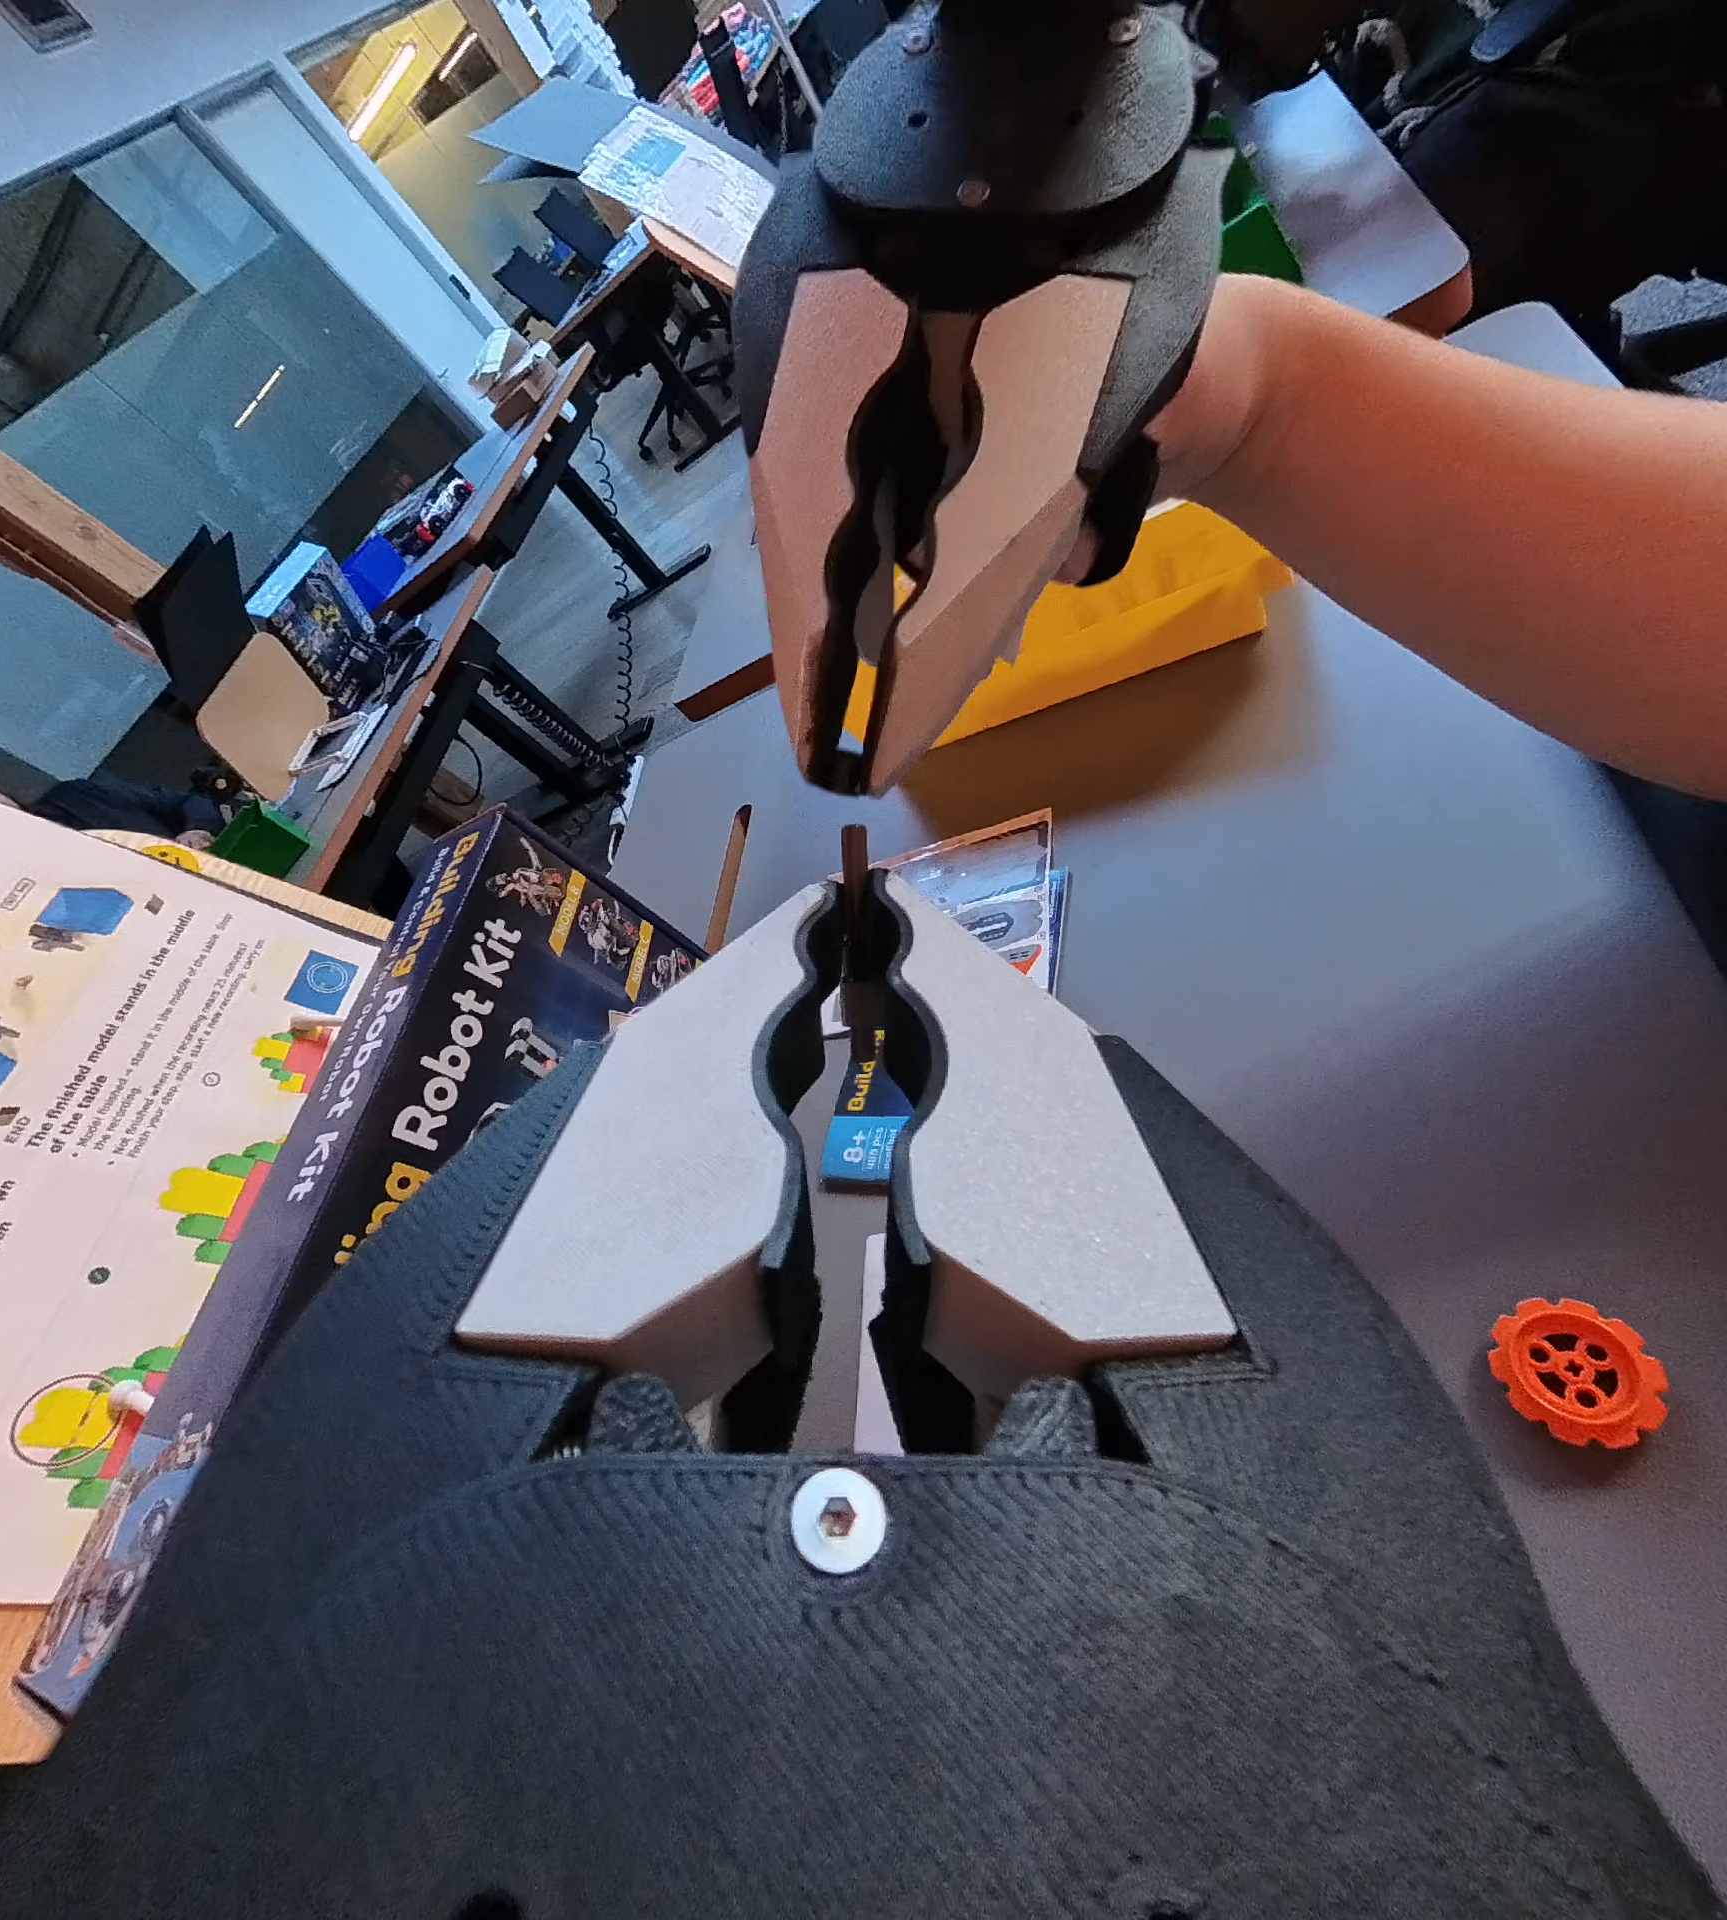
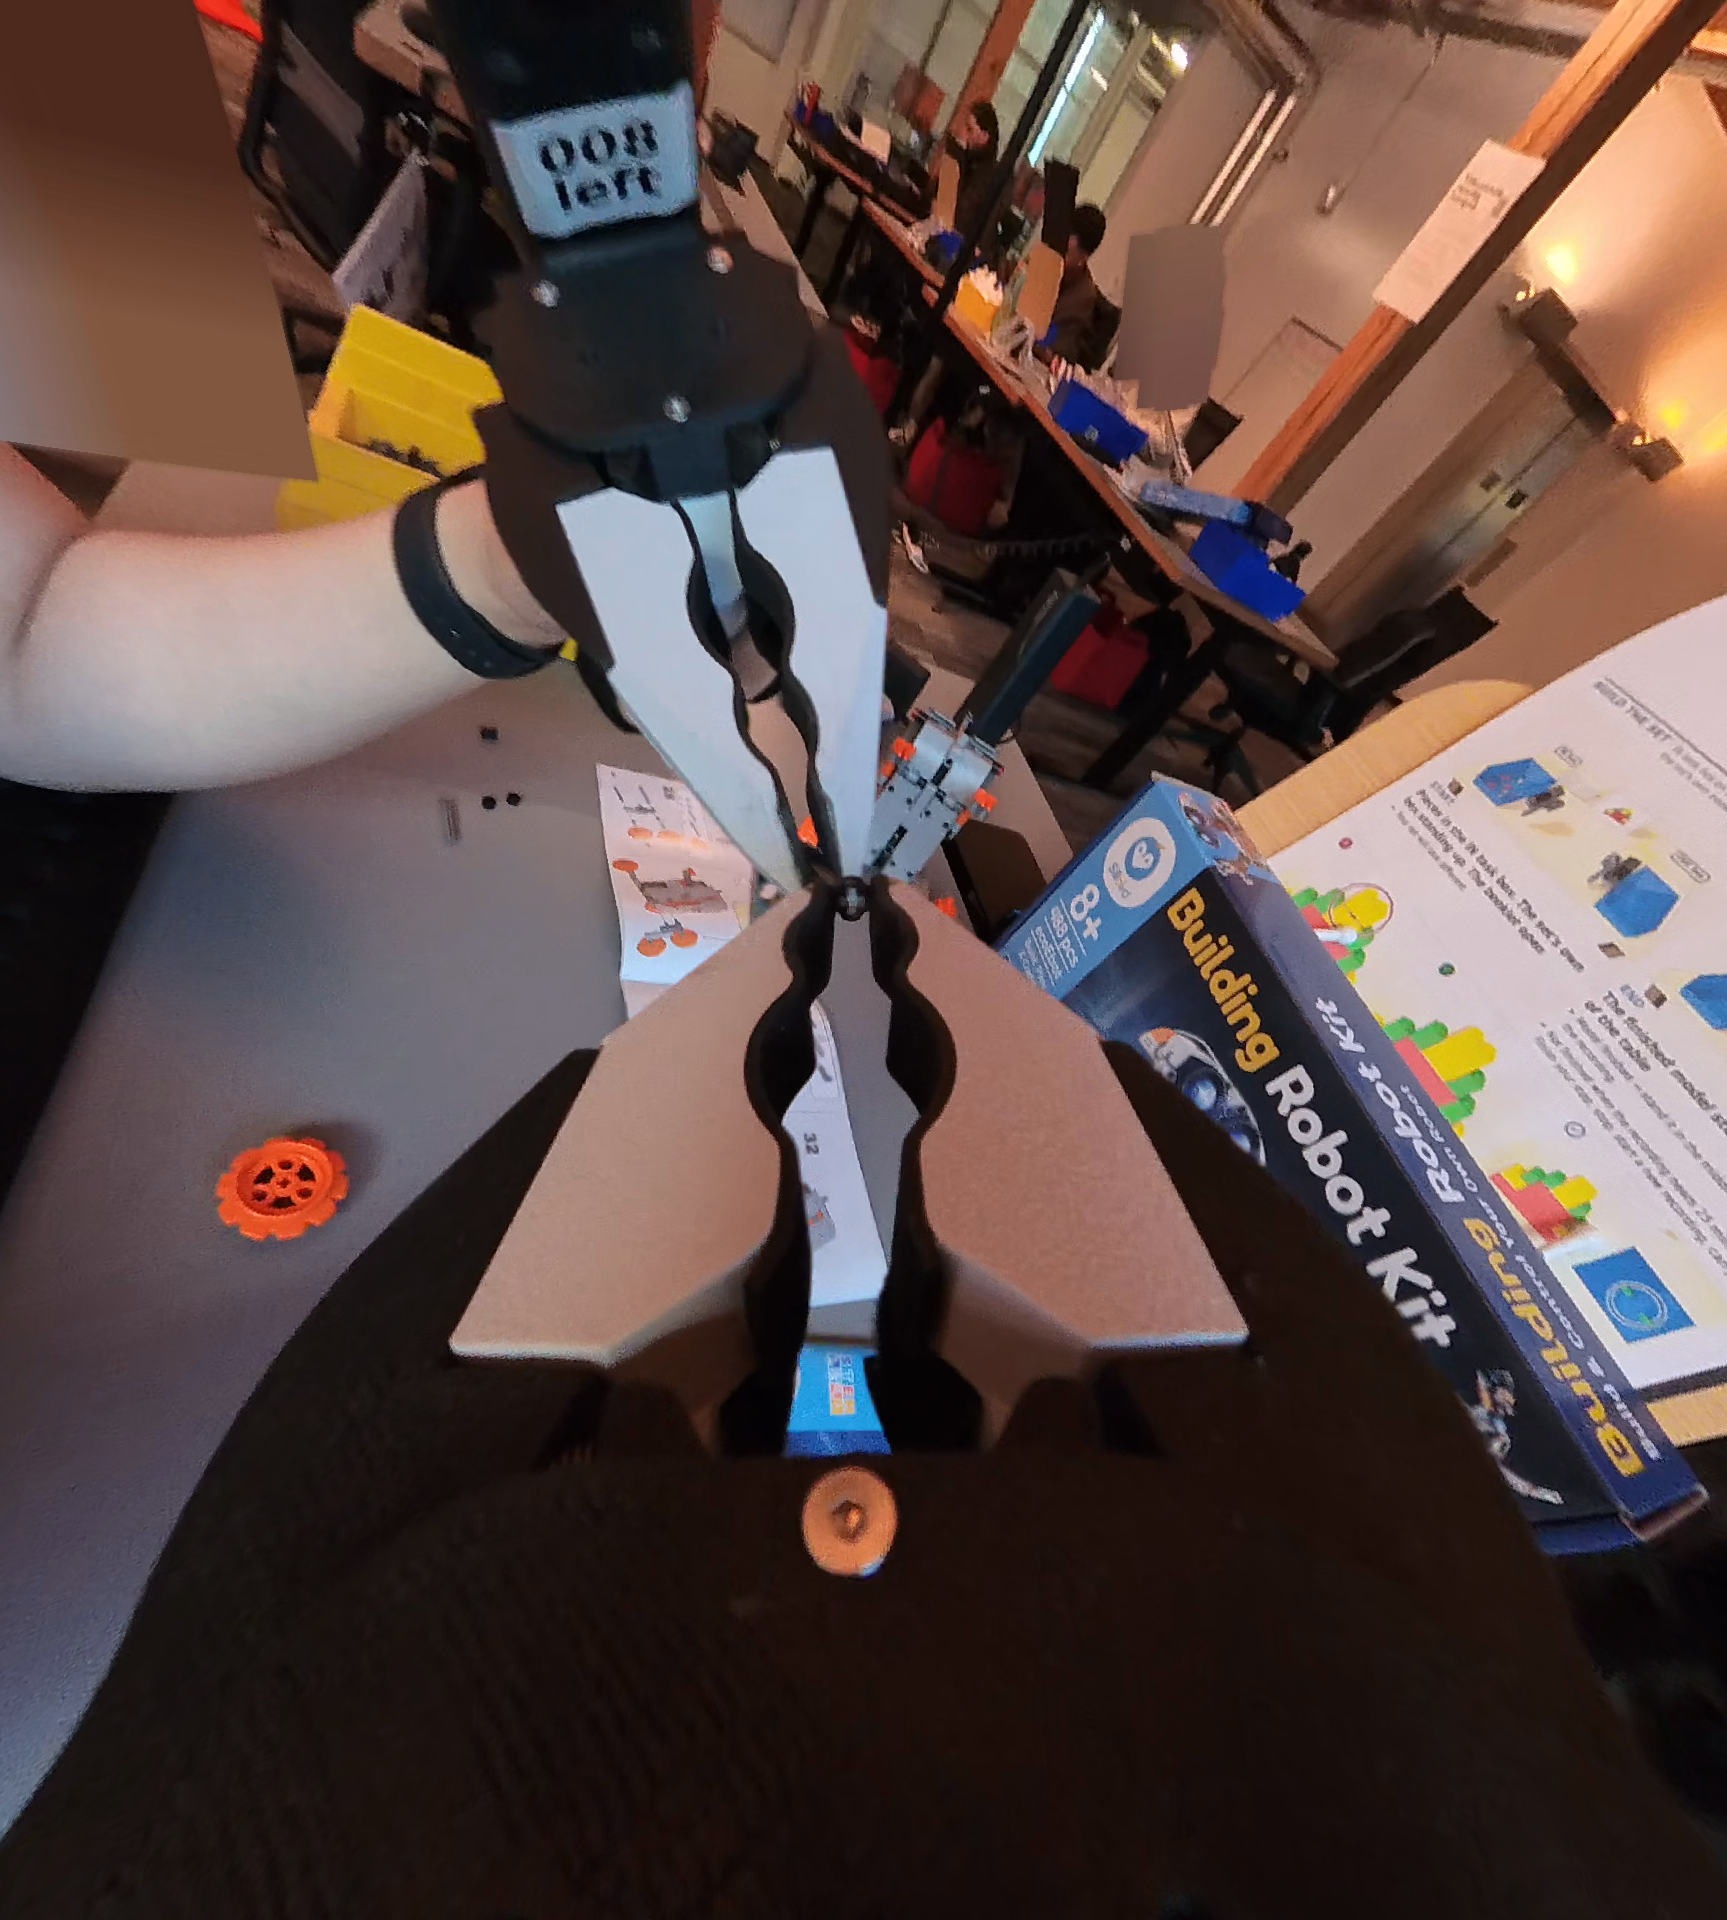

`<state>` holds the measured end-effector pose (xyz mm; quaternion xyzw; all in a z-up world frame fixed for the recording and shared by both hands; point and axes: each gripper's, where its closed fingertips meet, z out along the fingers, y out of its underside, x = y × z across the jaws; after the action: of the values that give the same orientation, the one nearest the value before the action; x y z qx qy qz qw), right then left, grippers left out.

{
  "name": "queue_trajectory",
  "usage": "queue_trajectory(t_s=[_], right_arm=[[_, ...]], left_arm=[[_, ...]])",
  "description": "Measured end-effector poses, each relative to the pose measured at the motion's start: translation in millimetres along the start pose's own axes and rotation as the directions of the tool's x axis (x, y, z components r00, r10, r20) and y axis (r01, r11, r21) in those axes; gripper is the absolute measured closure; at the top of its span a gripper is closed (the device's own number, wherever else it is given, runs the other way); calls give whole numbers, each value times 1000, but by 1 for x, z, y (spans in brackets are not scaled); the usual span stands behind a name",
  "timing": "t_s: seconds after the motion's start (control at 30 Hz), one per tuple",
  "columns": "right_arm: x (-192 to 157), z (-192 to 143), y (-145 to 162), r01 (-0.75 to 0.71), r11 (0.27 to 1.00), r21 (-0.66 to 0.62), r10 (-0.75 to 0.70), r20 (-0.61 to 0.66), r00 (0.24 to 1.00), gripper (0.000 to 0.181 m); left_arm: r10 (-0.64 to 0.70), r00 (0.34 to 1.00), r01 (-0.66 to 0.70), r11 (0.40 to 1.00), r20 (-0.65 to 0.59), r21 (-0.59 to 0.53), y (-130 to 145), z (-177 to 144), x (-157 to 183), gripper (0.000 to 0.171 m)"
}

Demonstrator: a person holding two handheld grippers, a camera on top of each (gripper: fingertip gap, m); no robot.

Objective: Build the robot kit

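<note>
- The left gripper (image 1: 854, 883) is clenched on a thin black rod (image 1: 853, 868), which sticks out past its fingertips and points toward the other claw.
- The right gripper (image 2: 851, 896) is clenched as well, pinching a small dark ring-shaped piece (image 2: 851, 898) at its very tips (in the left wrist view the same piece shows as a dark loop just beyond the rod's end, a little apart from it).
- The two claws meet tip to tip above a grey table (image 1: 1358, 935), each held by a person's bare forearm; the arm behind the left gripper wears a black wristband (image 2: 443, 592).
- An orange gear wheel (image 1: 1578, 1371) lies flat on the table, well apart from both claws, on the right in the left wrist view and on the left in the right wrist view.
- A dark blue kit box (image 2: 1337, 1164) lies beside the claws, with a printed instruction sheet (image 1: 59, 1143) on a wooden board just past it.
- Beneath the tips lies an open assembly booklet (image 2: 672, 873), and a grey-and-orange built model (image 2: 937, 795) stands at the far side of it.
- A yellow bin (image 1: 1129, 623) sits on the table behind the right gripper.
- Further off are office desks, chairs and glass partitions.
</note>
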<state>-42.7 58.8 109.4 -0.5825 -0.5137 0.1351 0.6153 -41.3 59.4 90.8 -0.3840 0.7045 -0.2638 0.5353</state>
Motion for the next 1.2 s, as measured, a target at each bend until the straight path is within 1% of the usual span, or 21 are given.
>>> queue_trajectory(t_s=[0.03, 0.1, 0.27, 0.4, 0.53, 0.6, 0.93, 1.0, 1.1, 1.2], right_arm=[[-3, 0, -2, 3, 1000, 5, -3, 14, 1000, 175], [-7, 2, 2, 24, 999, -31, -23, 27, 999, 175], [-5, 7, 13, 18, 995, -96, -16, 16, 1000, 175], [-1, 5, 14, 12, 995, -98, -12, -3, 1000, 175], [-6, 6, 15, -3, 995, -96, 7, 36, 999, 175], [-4, 7, 19, -15, 994, -109, 18, 27, 999, 175], [-6, 10, 26, -91, 994, -59, 96, 81, 992, 175], [-8, 10, 27, -122, 992, -37, 125, 100, 987, 175], [-11, 11, 27, -187, 982, 17, 183, 137, 974, 176], [-12, 12, 34, -235, 972, 24, 229, 153, 961, 176]], left_arm=[[-4, 1000, 4, 1000, -4, 5, 0, 0, 0, 171], [-11, 1000, 11, 1000, -17, 11, -1, 1, 2, 171], [5, 1000, -5, 999, -4, -34, 9, 6, 1, 171], [-5, 1000, 5, 1000, -14, -28, 9, 8, 2, 171], [-2, 1000, 1, 999, -14, -37, 10, 9, 2, 171], [-2, 1000, 1, 999, -13, -50, 13, 9, 2, 171], [-36, 998, 32, 997, -48, -72, 18, 10, 4, 171], [-57, 996, 51, 995, -69, -84, 20, 10, 7, 171], [-127, 986, 115, 988, -112, -104, 20, 9, 11, 171], [-132, 984, 119, 986, -117, -116, 24, 11, 12, 171]])
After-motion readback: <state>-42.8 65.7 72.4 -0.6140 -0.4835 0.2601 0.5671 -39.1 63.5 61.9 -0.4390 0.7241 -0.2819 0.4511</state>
